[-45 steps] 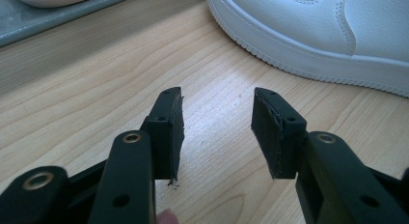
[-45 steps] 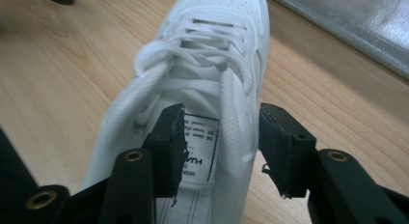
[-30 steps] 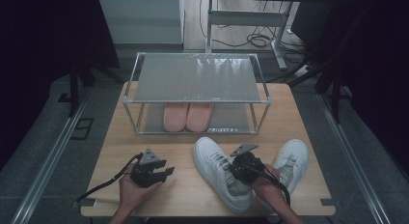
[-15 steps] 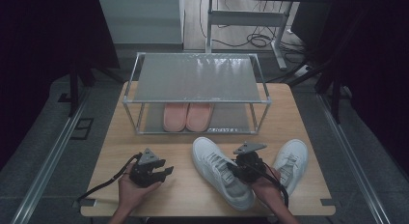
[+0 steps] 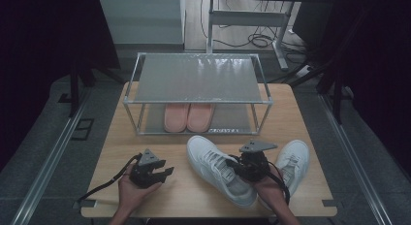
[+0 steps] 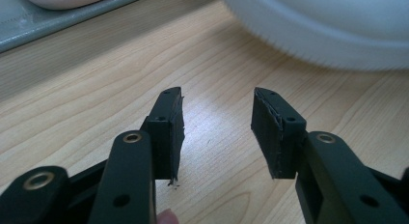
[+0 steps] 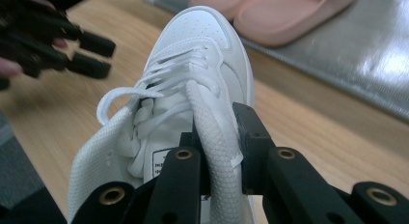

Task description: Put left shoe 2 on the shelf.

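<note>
The white sneaker point(image 5: 220, 169) lies on the wooden table point(image 5: 169, 196) straight ahead of my right gripper point(image 5: 245, 168), toe pointing away toward the shoe rack point(image 5: 196, 87). My right gripper's jaws have just been closing and now pinch the padded edge of the sneaker's opening, one jaw inside the shoe and one outside. Beyond the toe, the pink slippers point(image 7: 275, 14) sit on the rack's lower shelf. The second white sneaker point(image 5: 291, 162) rests just beside my right hand, on its outer side. My left gripper point(image 5: 157, 172) hovers off to the sneaker's far side, jaws apart with nothing between them, bare tabletop beneath.
</note>
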Demonstrator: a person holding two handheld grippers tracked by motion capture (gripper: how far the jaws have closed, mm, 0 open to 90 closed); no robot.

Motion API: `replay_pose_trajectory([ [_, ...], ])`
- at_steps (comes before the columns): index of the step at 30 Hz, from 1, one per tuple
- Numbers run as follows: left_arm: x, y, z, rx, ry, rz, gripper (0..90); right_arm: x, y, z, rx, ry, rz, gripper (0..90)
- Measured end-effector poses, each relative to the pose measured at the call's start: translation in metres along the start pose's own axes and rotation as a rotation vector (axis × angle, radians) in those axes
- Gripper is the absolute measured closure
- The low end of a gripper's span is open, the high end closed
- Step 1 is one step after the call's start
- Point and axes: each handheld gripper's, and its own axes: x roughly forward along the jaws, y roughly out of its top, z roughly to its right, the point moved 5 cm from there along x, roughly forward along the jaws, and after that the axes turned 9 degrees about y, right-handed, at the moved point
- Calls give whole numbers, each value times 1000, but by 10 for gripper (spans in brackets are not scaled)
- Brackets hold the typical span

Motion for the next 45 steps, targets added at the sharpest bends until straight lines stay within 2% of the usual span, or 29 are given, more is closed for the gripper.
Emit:
replay_pose_trajectory([
  [8, 0, 0, 0, -1, 2, -2, 554, -22, 20, -2, -8, 40, 114, 815],
  [17, 0, 0, 0, -1, -1, -5, 554, -33, 43, -5, -18, 65, 179, 815],
  [24, -1, 0, 0, -3, -1, 0, 552, -38, 71, -10, -22, 78, 225, 815],
  [26, -1, 0, 0, -4, -4, 0, 551, -39, 86, -12, -20, 77, 244, 815],
  [32, -1, 0, 0, -4, -6, 2, 551, -35, 111, -15, -12, 68, 268, 815],
  [33, -1, 0, 0, -4, -7, 3, 551, -31, 122, -14, -6, 60, 277, 815],
  [34, -1, 0, 0, -4, -7, 3, 551, -31, 122, -14, -6, 60, 277, 815],
  [45, -2, 1, 0, -4, -10, 6, 552, -7, 173, 0, 36, 30, 300, 816],
])
